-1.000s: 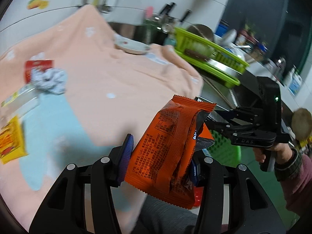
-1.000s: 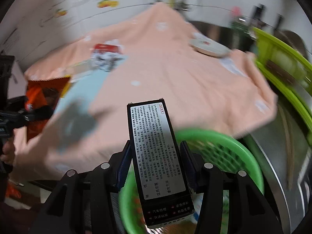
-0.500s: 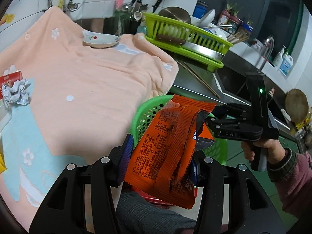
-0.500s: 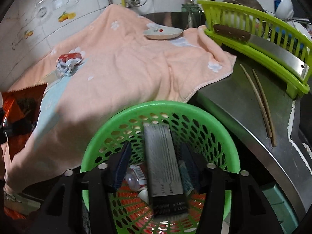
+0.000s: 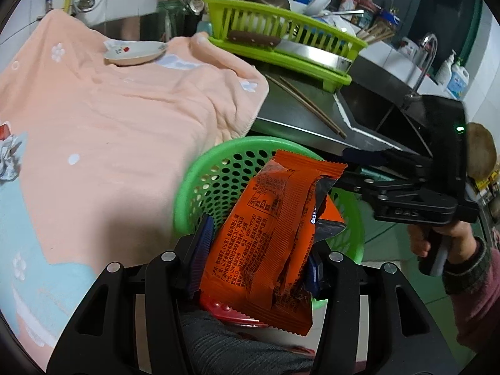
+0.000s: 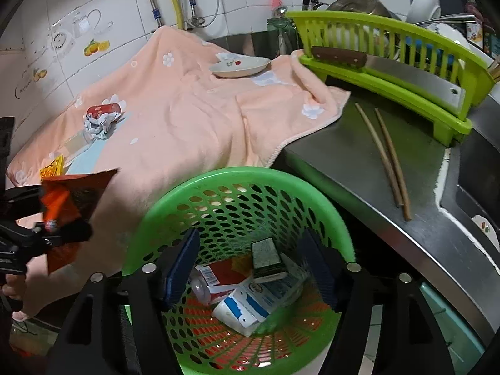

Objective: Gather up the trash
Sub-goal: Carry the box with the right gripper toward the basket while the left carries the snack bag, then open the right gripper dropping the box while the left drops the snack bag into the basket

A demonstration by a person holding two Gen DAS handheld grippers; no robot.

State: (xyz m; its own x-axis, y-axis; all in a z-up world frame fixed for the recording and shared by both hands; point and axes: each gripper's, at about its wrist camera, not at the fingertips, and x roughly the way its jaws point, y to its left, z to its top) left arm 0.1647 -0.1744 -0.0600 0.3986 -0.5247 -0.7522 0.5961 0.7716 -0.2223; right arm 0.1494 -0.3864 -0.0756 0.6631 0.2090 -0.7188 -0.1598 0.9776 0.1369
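Note:
My left gripper (image 5: pixel 256 256) is shut on an orange snack wrapper (image 5: pixel 275 237) and holds it at the near rim of the green perforated basket (image 5: pixel 215 168). My right gripper (image 6: pixel 250 262) is open and empty above the basket (image 6: pixel 237 181). A small dark box (image 6: pixel 267 257) lies inside with a red-and-white packet (image 6: pixel 218 276) and a white-and-blue carton (image 6: pixel 250 303). The wrapper also shows at the left of the right wrist view (image 6: pixel 72 200). The right gripper shows from the side in the left wrist view (image 5: pixel 368 168).
A peach towel (image 6: pixel 187 118) covers the counter, with crumpled paper on a red packet (image 6: pixel 100 118), a yellow wrapper (image 6: pixel 51 168) and a small dish (image 6: pixel 239 66). Two chopsticks (image 6: pixel 384 156) lie on the steel counter. A green dish rack (image 6: pixel 390 62) holds a cleaver. The sink (image 5: pixel 375 106) is at right.
My right gripper opened and the dark box dropped into the basket. My left gripper carried the orange wrapper from over the towel to the basket's rim.

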